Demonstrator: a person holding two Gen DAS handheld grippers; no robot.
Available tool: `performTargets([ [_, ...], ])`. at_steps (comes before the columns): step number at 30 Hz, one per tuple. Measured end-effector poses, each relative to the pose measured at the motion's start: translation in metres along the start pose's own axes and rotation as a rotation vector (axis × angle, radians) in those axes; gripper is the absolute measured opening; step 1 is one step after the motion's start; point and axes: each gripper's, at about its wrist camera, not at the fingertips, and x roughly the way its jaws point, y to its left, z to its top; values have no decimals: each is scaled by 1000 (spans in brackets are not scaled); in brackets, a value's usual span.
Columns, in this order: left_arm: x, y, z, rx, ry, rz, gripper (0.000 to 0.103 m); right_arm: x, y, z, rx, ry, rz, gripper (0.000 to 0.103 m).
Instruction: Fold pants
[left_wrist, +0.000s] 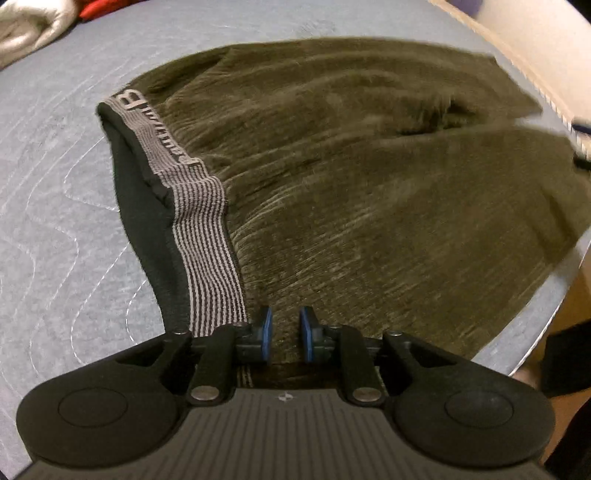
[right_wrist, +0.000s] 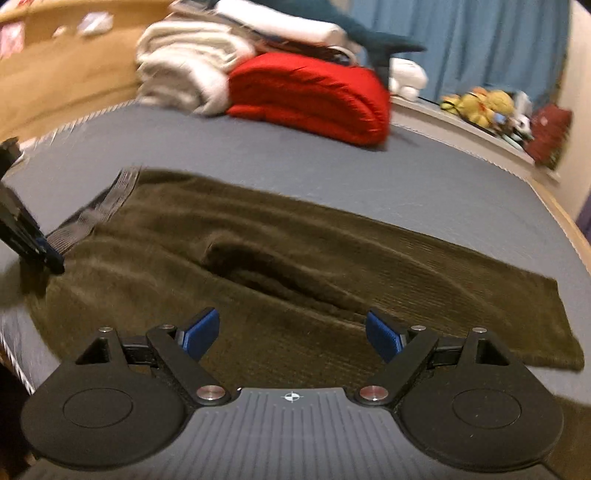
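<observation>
Olive-green corduroy pants lie flat on a grey-blue bed, with the striped grey waistband running along their left side. My left gripper is at the near end of the waistband. Its blue pads stand a narrow gap apart and do not press on the fabric that shows between them. In the right wrist view the pants stretch from left to right with a dark crease between the legs. My right gripper hovers wide open over the near leg, holding nothing. The left gripper shows at the left edge by the waistband.
A folded red blanket and white bedding are piled at the far end of the bed. Plush toys sit along a ledge at the right, before a blue curtain. The wooden bed frame borders the left.
</observation>
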Motion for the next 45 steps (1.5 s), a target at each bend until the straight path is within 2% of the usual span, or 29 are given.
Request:
performTargets([
  [1,-4,1,0,-16,-11,-6,19,1,1,1,2,12,2,87],
  [3,-9,-4,1,22,-33,-13,21,1,-3,2,25,23,-1,88],
  [5,7,-2,-1,20,29,18,21,0,-10,7,76,28,-3,88],
  [6,8,-4,3,24,28,20,21,-3,-13,4,101,28,-5,88],
  [7,4,-6,8,28,7,21,21,-4,-18,5,132,26,-9,89],
  [9,-13,-7,18,8,-84,3,22,-7,-28,2,182,18,-20,89],
  [11,-30,-3,30,-14,-203,-27,24,-12,-36,5,230,2,-37,90],
  [14,-42,10,49,-89,-325,1,24,-17,-48,4,296,-7,-59,91],
  [18,-31,21,76,-148,-384,87,24,-14,-60,1,364,7,-55,91],
  [24,9,31,125,-96,-446,211,24,-4,-69,4,396,17,-82,91],
  [27,29,42,146,-134,-452,227,26,0,-76,5,421,23,-84,91],
  [29,40,47,158,-138,-449,243,38,2,-78,6,422,28,-82,91],
  [31,51,51,169,-140,-443,256,62,2,-80,7,415,29,-73,91],
  [32,55,53,173,-142,-438,261,66,2,-80,8,413,27,-70,91],
  [34,62,57,175,-157,-429,297,88,2,-81,9,408,22,-67,91],
  [36,75,62,181,-178,-408,344,91,1,-85,10,409,20,-66,92],
  [41,94,74,188,-182,-385,361,90,3,-99,7,438,29,-73,92],
  [44,97,77,187,-176,-381,344,81,4,-107,4,464,37,-83,92],
  [45,97,75,186,-165,-378,346,74,4,-109,3,474,39,-88,92],
])
